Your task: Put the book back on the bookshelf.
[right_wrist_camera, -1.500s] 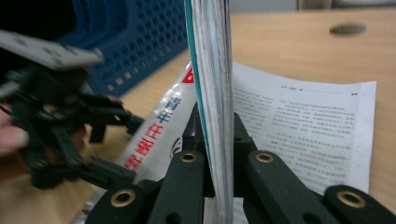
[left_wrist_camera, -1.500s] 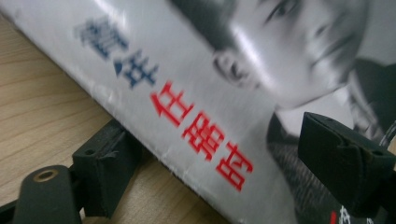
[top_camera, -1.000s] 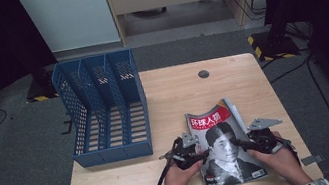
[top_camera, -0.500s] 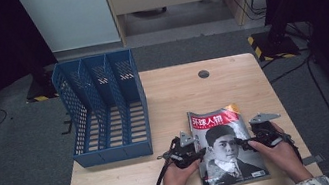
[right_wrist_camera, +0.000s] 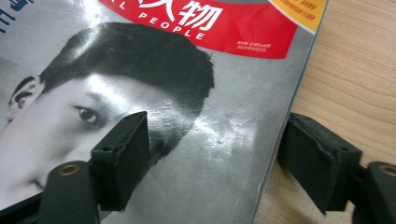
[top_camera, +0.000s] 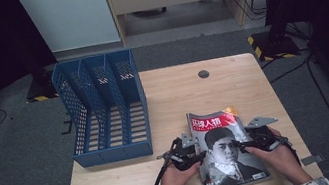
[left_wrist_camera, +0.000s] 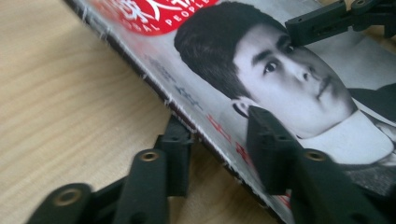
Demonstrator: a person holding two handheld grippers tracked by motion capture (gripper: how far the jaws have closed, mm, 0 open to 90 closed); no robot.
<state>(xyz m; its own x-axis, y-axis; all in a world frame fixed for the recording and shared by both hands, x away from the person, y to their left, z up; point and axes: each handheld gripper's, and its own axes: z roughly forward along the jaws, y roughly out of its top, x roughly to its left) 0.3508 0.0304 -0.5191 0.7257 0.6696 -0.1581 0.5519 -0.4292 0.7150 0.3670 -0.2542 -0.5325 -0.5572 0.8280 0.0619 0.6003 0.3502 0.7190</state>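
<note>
A magazine [top_camera: 225,150] with a red title band and a portrait on its cover lies flat at the table's front right. My left gripper [top_camera: 201,155] is at its left edge. In the left gripper view its jaws have just been opening and stand apart [left_wrist_camera: 219,140] astride the spine, one fingertip [left_wrist_camera: 175,149] under the edge and one on the cover. My right gripper [top_camera: 239,146] is at the right edge. In the right gripper view its jaws have just been closing but still stand wide [right_wrist_camera: 217,149], one on the cover and one off the edge over the wood.
A blue mesh file rack [top_camera: 104,107] with three slots stands at the table's left. A dark round hole [top_camera: 203,74] sits near the far edge. The wooden table [top_camera: 232,86] is bare behind the magazine. Both hands are close to the front edge.
The magazine has turned from a slant to lie squarer to the table's edge. Both grippers have stayed at its two sides, and the right jaws now stand wider apart.
</note>
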